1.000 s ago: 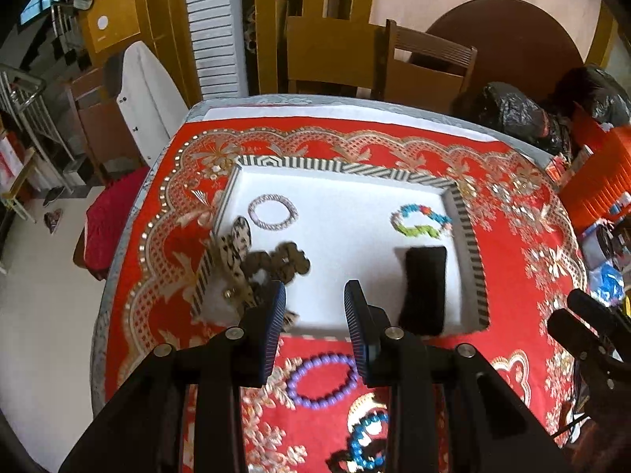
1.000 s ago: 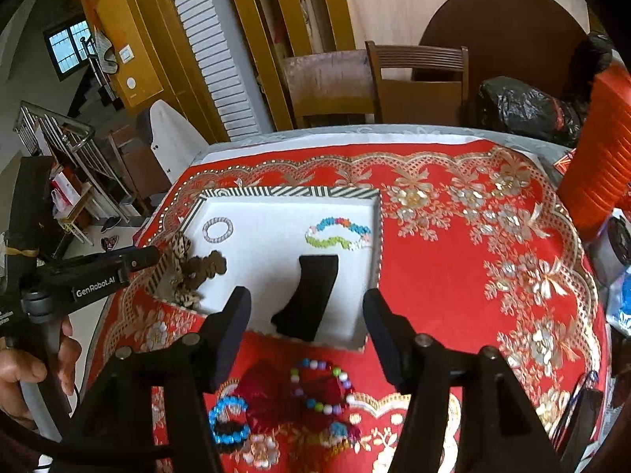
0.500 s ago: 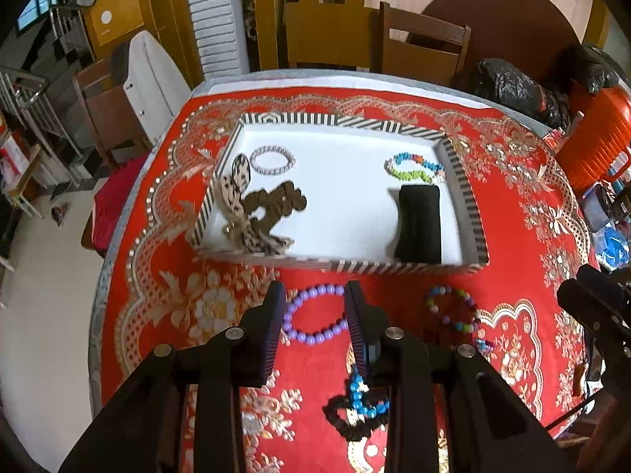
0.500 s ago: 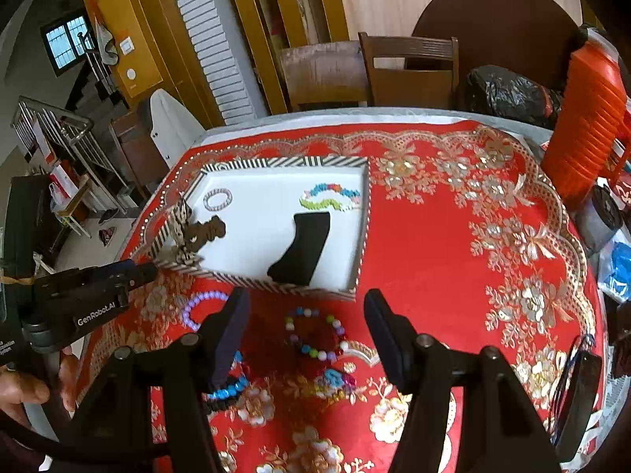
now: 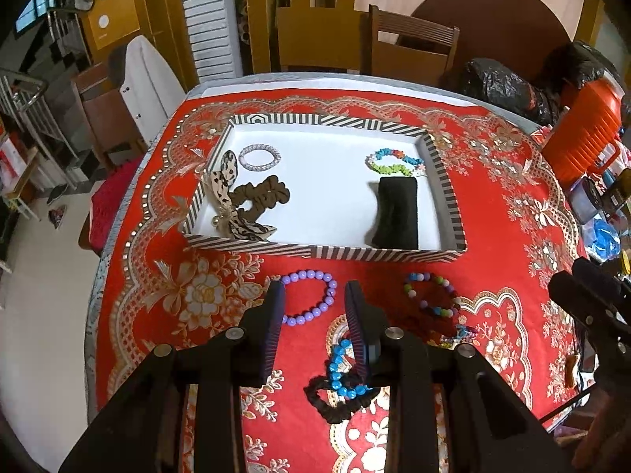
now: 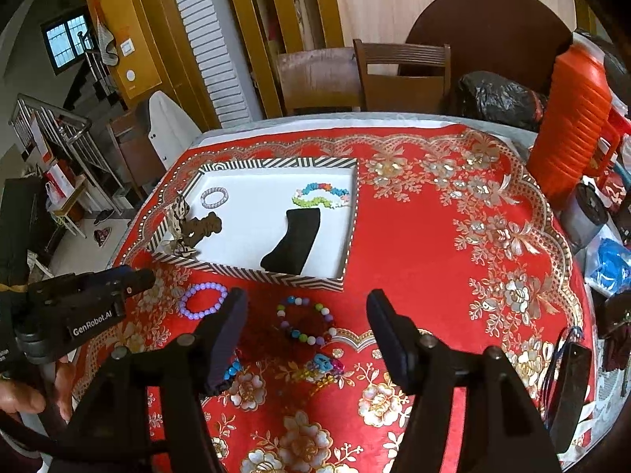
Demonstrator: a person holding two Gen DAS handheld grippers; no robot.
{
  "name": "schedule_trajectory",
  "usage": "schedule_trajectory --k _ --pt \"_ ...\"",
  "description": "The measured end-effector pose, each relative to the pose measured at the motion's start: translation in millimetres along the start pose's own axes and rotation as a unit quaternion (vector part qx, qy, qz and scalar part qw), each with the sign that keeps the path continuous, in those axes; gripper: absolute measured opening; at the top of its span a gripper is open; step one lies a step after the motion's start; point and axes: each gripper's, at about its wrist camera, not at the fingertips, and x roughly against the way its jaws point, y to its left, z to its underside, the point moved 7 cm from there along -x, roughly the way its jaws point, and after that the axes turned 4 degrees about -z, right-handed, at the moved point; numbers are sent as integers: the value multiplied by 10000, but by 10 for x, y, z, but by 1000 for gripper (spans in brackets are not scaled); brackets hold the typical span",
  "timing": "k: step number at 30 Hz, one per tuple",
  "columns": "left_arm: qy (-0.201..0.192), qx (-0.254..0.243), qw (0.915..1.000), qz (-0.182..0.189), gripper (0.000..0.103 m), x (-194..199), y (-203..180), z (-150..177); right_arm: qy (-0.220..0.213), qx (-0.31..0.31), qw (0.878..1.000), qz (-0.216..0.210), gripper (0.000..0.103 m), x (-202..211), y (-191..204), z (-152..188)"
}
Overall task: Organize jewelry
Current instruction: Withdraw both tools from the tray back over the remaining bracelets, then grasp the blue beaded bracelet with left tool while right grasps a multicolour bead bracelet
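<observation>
A striped tray (image 5: 323, 252) (image 6: 276, 276) on the red cloth holds a clear bracelet (image 5: 259, 156), a brown scrunchie (image 5: 262, 194), a spotted bow (image 5: 226, 181), a colourful bead bracelet (image 5: 394, 161) and a black band (image 5: 395, 213). In front of it lie a purple bead bracelet (image 5: 309, 298) (image 6: 203, 299), a multicolour bead bracelet (image 5: 432, 295) (image 6: 305, 321), a blue bead bracelet (image 5: 339, 370) and a black scrunchie (image 5: 331, 404). My left gripper (image 5: 313, 307) is open and empty above the purple bracelet. My right gripper (image 6: 305, 317) is open and empty above the multicolour bracelet.
An orange ribbed jug (image 6: 575, 126) and clutter stand at the table's right edge. Black bags (image 5: 501, 82) and wooden chairs (image 5: 410, 43) are behind the table. A small turquoise charm piece (image 6: 321, 364) lies near the front.
Both grippers have pulled back from over the tray toward the table's front edge. The loose bracelets in front of the tray have come into fuller view. Both stay open.
</observation>
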Motion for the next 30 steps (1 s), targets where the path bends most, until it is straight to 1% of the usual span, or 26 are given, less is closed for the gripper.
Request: schedule_trajectory --k 11,20,26,30 --pt "131 -65 9998 124 18 -31 -78 101 94 10 9999 67 68 -8 -46 71" --pt "262 -95 9995 113 18 -86 -48 184 124 -27 9999 80 68 -18 -110 91" --pt "415 4 9991 76 18 -156 58 235 160 -75 9998 120 68 -37 -189 99" --pt "513 102 9986 120 18 -187 144 260 162 -147 9997 104 69 -33 -261 135"
